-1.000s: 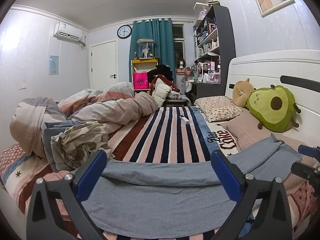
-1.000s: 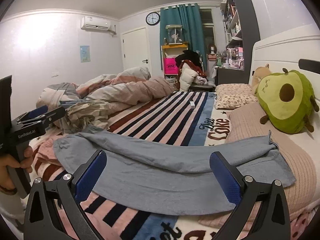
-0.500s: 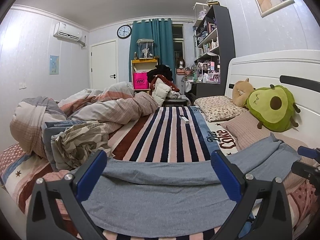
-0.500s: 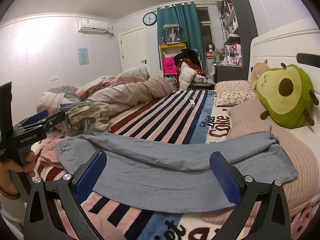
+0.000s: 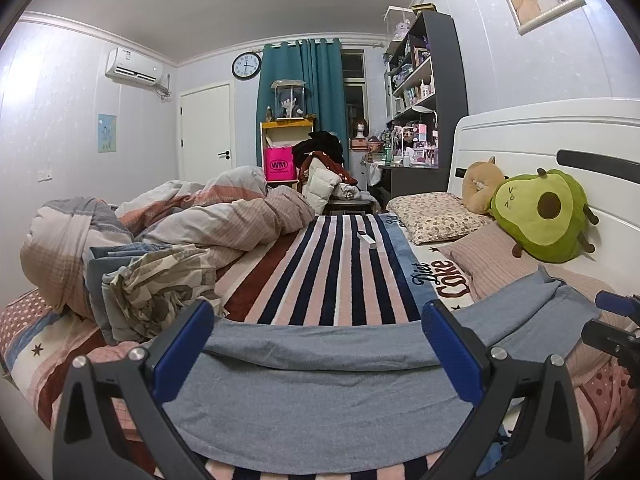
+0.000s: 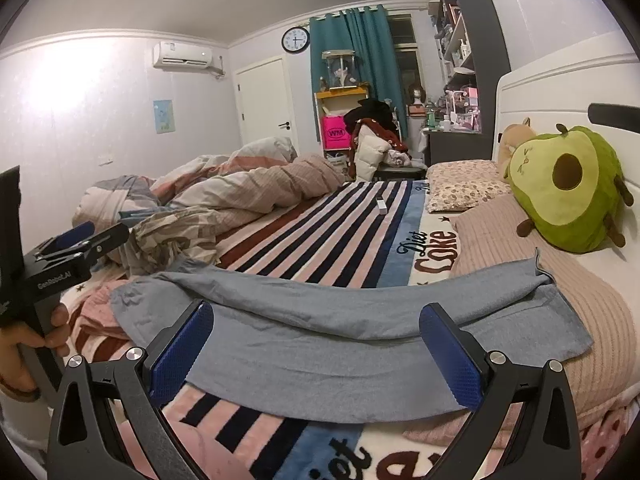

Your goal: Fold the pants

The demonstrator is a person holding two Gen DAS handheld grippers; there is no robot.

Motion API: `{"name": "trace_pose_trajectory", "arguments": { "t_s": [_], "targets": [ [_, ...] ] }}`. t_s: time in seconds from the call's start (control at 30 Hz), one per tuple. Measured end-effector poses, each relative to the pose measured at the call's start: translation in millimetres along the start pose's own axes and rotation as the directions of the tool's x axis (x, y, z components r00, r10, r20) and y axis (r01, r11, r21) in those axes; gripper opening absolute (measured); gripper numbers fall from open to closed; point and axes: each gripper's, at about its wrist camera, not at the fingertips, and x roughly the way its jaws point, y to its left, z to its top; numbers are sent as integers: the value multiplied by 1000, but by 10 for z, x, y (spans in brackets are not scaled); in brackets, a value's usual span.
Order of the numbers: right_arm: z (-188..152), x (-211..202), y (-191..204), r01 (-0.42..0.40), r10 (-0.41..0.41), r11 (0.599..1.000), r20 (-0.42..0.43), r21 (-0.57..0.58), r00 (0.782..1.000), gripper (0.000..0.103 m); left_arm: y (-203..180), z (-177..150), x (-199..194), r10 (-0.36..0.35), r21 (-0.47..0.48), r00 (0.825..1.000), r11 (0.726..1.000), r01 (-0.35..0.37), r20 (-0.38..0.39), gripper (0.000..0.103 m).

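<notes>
Grey pants (image 5: 320, 396) lie spread across the near side of the bed, folded lengthwise, and also show in the right wrist view (image 6: 340, 344). My left gripper (image 5: 320, 352) is open and empty, held just above the pants' near edge. My right gripper (image 6: 316, 352) is open and empty, above the pants a little nearer the headboard. The left gripper's body (image 6: 68, 260) shows at the far left of the right wrist view, held in a hand. The right gripper's tip (image 5: 616, 324) shows at the right edge of the left wrist view.
A striped blanket (image 5: 332, 272) covers the bed. A crumpled duvet (image 5: 192, 228) and a camouflage garment (image 5: 156, 288) are heaped at the left. Pillows (image 5: 432, 216), an avocado plush (image 5: 544, 216) and the white headboard (image 5: 540, 132) are at the right. A small white box (image 5: 366, 239) lies mid-bed.
The right wrist view has risen and drawn back slightly, so more blanket shows in front of the pants. The left gripper and the pants are almost unmoved. Both grippers stay open.
</notes>
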Motion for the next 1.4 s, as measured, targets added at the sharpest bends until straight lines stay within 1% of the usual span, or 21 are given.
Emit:
{"name": "trace_pose_trajectory", "arguments": {
  "t_s": [0.33,0.97,1.17,1.27,1.3,1.37,1.4],
  "targets": [
    [12,2,-64,10,-10,1000,0,7,1000,103,-13,-4,-8,-1,-1,1000,1000,1,-1,102],
    [-12,19,-79,-4,4,999,-2,33,1000,103,-50,-34,22,1,-1,1000,1000,-1,-12,102],
    [-24,56,-123,-6,6,999,-6,53,1000,103,-47,-54,53,-4,-5,1000,1000,4,-23,102],
    [-35,67,-152,-20,20,997,0,68,1000,102,-9,-73,119,-14,-6,999,1000,14,-41,102],
    [-46,83,-179,-25,25,997,-3,77,1000,101,29,-104,147,-5,-16,999,1000,4,-51,102],
    [-120,145,-275,-31,35,993,-28,111,999,91,144,-180,257,-6,-44,995,999,1,-96,102],
    [-163,175,-339,-23,29,992,-44,125,999,78,245,-242,342,-10,-70,992,998,1,-128,102]
  ]
}}
